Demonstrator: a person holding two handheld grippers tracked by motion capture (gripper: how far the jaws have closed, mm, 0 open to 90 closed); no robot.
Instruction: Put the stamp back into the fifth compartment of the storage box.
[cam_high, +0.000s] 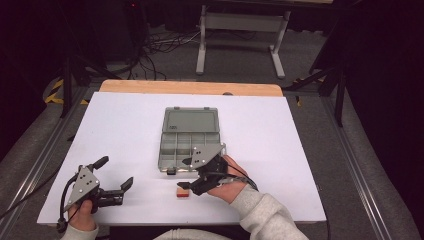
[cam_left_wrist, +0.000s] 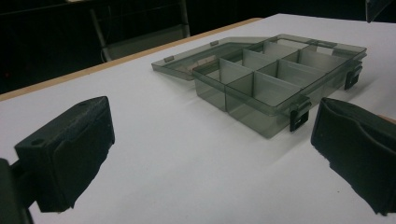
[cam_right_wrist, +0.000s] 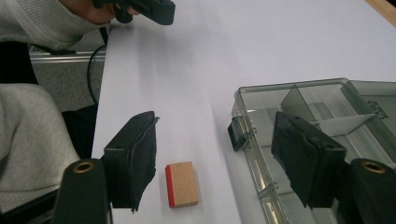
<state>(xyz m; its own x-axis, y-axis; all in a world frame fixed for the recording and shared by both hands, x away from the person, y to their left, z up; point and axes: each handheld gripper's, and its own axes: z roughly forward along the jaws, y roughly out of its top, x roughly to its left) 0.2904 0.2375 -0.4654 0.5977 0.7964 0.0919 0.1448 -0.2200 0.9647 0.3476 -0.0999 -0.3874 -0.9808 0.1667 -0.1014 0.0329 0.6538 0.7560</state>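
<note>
From above, the block (cam_high: 183, 191) lies near the table's (cam_high: 280, 150) near edge, just before the box (cam_high: 190, 137). Our left claw (cam_left_wrist: 205, 154) idles open. Along our right claw (cam_right_wrist: 224, 161), half open, we centre the block between the jaws before closing.

The block (cam_right_wrist: 182, 184) is tan with one red face at its 9 o'clock side. The box (cam_high: 190, 139) is smoky translucent grey-green with black latches (cam_left_wrist: 299, 116). The table (cam_high: 260, 130) is plain white, edged in pale wood at 12 o'clock. Both grippers (cam_high: 112, 181) (cam_right_wrist: 219, 161) are black; the sleeves (cam_high: 262, 212) are light grey.
</note>
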